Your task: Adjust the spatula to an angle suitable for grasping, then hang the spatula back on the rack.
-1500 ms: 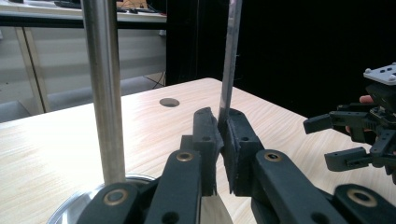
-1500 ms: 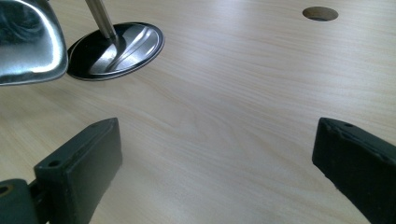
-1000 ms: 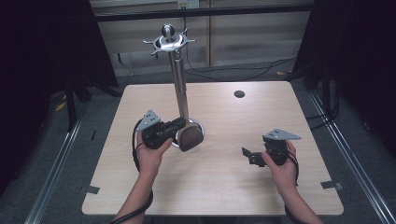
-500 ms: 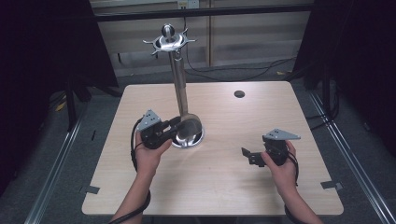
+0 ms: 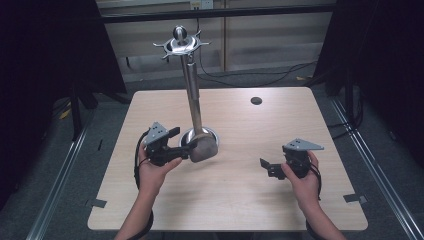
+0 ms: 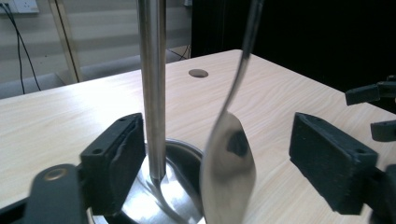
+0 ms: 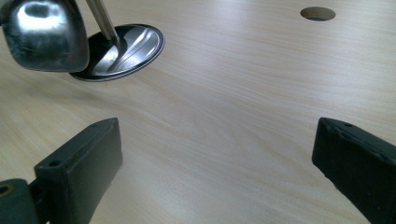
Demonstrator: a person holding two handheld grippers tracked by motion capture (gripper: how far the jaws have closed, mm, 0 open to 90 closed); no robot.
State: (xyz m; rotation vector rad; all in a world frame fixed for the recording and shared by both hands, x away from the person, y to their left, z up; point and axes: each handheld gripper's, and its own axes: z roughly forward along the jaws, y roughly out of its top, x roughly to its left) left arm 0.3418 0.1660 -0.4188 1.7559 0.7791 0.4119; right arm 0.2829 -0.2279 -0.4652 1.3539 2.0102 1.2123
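Spatula (image 6: 229, 163): metal, hanging blade-down from the utensil stand (image 5: 192, 95), thin handle running up toward the stand's top ring. In the high view its blade (image 5: 204, 148) sits just in front of the stand's round base (image 5: 212, 134), at the bench's (image 5: 240, 200) middle-left.

Left hand-held gripper (image 5: 176, 142): jaws have just been opening and now stand wide, released. In the left gripper view the blade hangs between the 2 pads with a clear gap on each side, closer to the left pad (image 6: 119, 161) than to the right pad (image 6: 329, 161); neither pad touches it. The stand's pole (image 6: 153, 88) rises just beyond the left pad, and the base dish sits under both pole and blade. Blade is edge-turned and slightly blurred. Whether its tip touches the dish, can't tell.

Stand: chrome pole on a shallow round dish, spoked ring and ball on top, leaning a little to the left in the high view.

Right hand-held gripper (image 5: 267, 166): well apart from the spatula, at the bench's right front, held in the person's right hand (image 5: 302, 175). Jaws spread wide with bare bench between them. In the right gripper view the blade (image 7: 46, 35) and the base dish (image 7: 123, 46) show at upper left, far from its pads.

Small dark round hole (image 5: 256, 100) in the bench at the far right-centre.
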